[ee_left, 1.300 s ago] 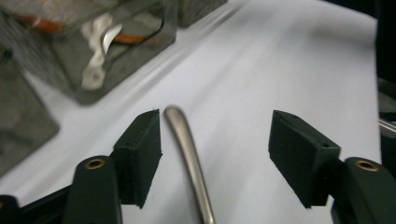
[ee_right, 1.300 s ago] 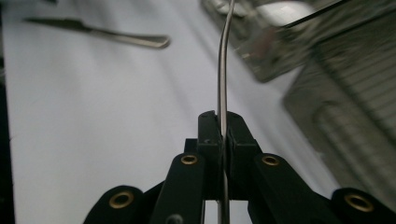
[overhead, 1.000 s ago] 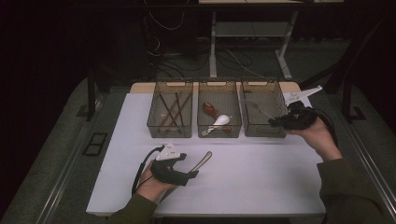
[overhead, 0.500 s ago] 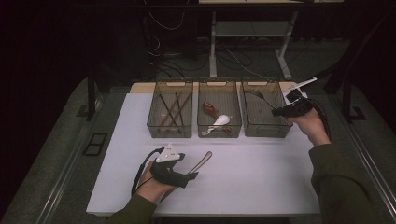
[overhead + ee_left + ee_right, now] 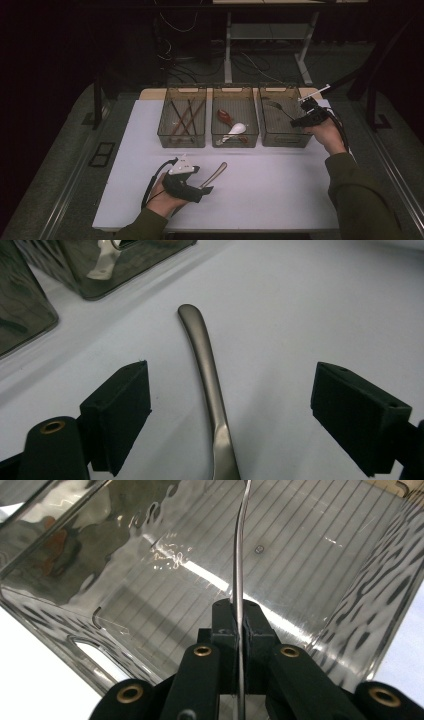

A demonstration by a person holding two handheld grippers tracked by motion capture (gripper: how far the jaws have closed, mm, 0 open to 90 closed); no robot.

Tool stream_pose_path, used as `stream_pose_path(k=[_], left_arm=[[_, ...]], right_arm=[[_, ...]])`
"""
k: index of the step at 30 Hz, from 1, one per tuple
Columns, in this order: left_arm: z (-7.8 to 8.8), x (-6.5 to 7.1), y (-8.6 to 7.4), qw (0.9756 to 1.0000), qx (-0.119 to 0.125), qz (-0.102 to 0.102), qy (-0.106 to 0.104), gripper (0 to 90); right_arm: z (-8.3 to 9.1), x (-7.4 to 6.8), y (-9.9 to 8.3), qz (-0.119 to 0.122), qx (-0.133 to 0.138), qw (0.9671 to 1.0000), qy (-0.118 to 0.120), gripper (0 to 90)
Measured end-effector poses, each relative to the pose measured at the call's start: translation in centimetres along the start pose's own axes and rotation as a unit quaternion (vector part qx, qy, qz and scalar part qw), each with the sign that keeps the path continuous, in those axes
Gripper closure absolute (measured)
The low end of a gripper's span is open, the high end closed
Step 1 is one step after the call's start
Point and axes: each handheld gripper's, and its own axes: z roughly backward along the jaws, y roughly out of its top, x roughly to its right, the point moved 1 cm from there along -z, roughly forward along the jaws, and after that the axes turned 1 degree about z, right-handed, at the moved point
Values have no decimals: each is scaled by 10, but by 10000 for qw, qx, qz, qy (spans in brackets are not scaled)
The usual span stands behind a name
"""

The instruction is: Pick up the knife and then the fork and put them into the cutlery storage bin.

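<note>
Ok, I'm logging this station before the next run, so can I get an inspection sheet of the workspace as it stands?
Surface: white table, bare around the work.
Job's things: fork held over the right bin; metal handle lying flat on the table.
Clutter: left bin holds brown sticks; middle bin holds a white spoon and a reddish one.
Grippers: right gripper shut on the fork; left gripper open, jaws either side of the handle, not touching.
Cables: black cable loops from the left gripper; more wires on the floor behind.
Surroundings: dark room, desk legs beyond the table.
</note>
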Motion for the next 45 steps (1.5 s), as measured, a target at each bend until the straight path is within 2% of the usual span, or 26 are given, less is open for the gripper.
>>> stream_pose_path(k=[8,10,17,21,22,25,29,32,34,38,41,45], left_arm=[[0,0,0,10000,-6,13,-15,150],[0,0,0,10000,-1,18,-18,150],[-1,0,0,10000,-20,21,-15,149],[0,0,0,10000,-36,9,10,149],[0,0,0,10000,-34,19,19,150],[1,-1,0,10000,-45,52,31,173],[3,-2,0,9999,-61,95,85,218],[4,-4,0,9998,-91,154,105,265],[4,-5,0,9996,-69,257,104,306],[4,-6,-1,9992,-110,352,156,378],[4,-6,-1,9991,-141,341,208,421],[4,-6,-1,9988,-163,361,277,475]], right_arm=[[-8,-4,1,146,-198,9997,-32,857],[-9,-4,0,136,-193,9997,-58,828],[0,-4,1,92,122,9999,-62,681],[11,-4,0,-25,404,9992,68,563],[14,-4,-1,-76,508,9986,107,519],[24,-8,-7,-126,847,9960,252,463],[34,-19,-19,68,1241,9913,431,378],[42,-31,-28,268,1528,9875,275,319],[46,-39,-35,313,1639,9856,281,285],[50,-52,-48,344,1736,9826,557,212],[50,-63,-57,440,1747,9816,636,192],[47,-76,-73,558,1841,9785,749,184]])
